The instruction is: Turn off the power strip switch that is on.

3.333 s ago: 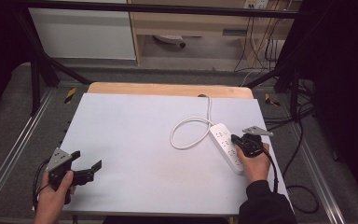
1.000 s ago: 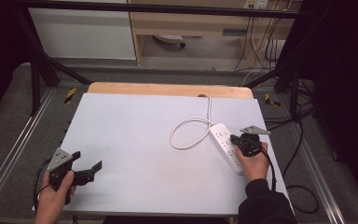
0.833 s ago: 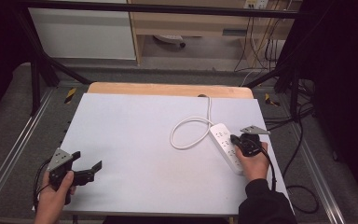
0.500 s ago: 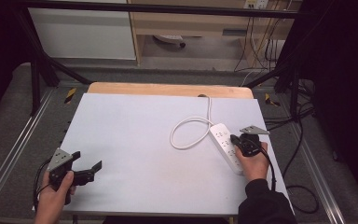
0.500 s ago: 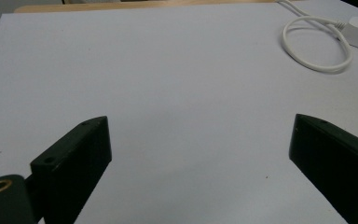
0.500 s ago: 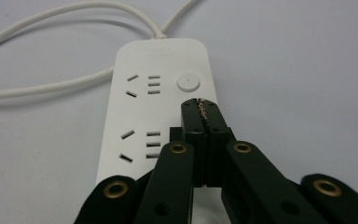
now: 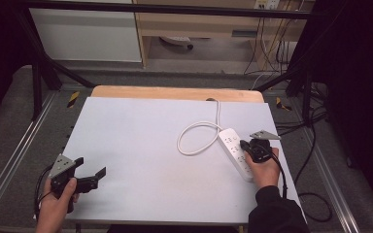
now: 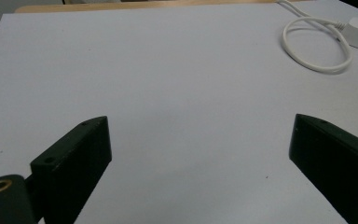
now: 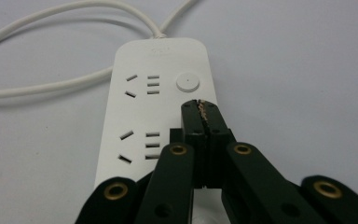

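A white power strip point(image 7: 236, 153) lies on the white table's right side, its white cable point(image 7: 198, 138) coiled in a loop to its left. My right gripper point(image 7: 243, 144) hovers over the strip with its jaws pressed together and nothing between them. In the right gripper view the shut tips point(image 9: 201, 108) sit just short of the strip's round button point(image 9: 187, 83), over the strip point(image 9: 140, 116). My left gripper point(image 7: 90, 175) rests near the front left corner, jaws wide apart and empty. The left gripper view shows its tips point(image 8: 198, 140) over bare table, with the cable loop point(image 8: 317, 46) far off.
The white tabletop point(image 7: 141, 141) has a wooden strip point(image 7: 175, 93) along its far edge. Metal rails point(image 7: 19, 155) run down both sides. Black cables point(image 7: 315, 145) hang off the right side onto the grey floor. A cabinet point(image 7: 87, 29) stands beyond the table.
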`<act>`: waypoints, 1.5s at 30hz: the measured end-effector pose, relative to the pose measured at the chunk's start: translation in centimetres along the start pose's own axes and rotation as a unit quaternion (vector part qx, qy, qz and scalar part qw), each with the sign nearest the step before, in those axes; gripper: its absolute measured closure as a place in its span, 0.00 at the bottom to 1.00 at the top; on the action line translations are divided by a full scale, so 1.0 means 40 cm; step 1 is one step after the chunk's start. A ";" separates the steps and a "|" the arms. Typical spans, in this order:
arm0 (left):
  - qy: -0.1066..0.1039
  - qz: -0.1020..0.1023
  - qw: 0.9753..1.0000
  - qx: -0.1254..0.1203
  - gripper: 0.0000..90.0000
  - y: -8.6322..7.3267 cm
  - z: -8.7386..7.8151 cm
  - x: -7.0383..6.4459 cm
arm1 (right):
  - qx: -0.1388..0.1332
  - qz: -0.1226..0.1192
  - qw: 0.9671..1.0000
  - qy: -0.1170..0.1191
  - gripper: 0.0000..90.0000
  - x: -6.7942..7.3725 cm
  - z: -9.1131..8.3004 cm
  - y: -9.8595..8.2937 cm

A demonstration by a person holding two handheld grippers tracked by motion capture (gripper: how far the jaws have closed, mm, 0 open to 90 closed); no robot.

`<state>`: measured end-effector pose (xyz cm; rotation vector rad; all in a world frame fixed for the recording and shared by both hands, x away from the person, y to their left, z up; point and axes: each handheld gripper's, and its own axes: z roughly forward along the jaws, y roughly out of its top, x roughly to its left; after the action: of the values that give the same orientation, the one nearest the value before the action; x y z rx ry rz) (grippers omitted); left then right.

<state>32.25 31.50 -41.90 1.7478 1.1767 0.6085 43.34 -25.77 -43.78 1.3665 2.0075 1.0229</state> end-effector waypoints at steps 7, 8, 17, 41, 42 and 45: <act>0.000 0.000 1.000 -0.001 0.06 0.000 0.000 0.000 | -0.001 0.000 1.000 -0.001 1.00 0.002 -0.001 0.000; -0.001 -0.001 1.000 -0.001 0.06 0.000 0.000 0.000 | -0.001 0.000 1.000 -0.002 1.00 0.002 -0.001 0.000; -0.001 0.000 1.000 0.000 0.06 0.000 -0.001 0.001 | -0.002 -0.003 1.000 -0.003 1.00 0.002 0.000 -0.001; -0.001 0.000 1.000 0.000 0.06 0.000 0.001 0.001 | -0.003 -0.003 1.000 0.002 1.00 -0.002 -0.001 0.000; -0.001 0.000 1.000 0.000 0.06 0.000 0.001 0.001 | -0.002 -0.002 1.000 0.002 1.00 -0.001 -0.001 0.000; -0.001 0.001 1.000 0.000 0.06 0.000 0.000 0.002 | -0.003 -0.003 1.000 0.003 1.00 -0.003 -0.001 0.000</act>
<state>32.31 31.57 -41.91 1.7494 1.1741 0.6077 43.35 -25.89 -43.77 1.3560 2.0108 1.0315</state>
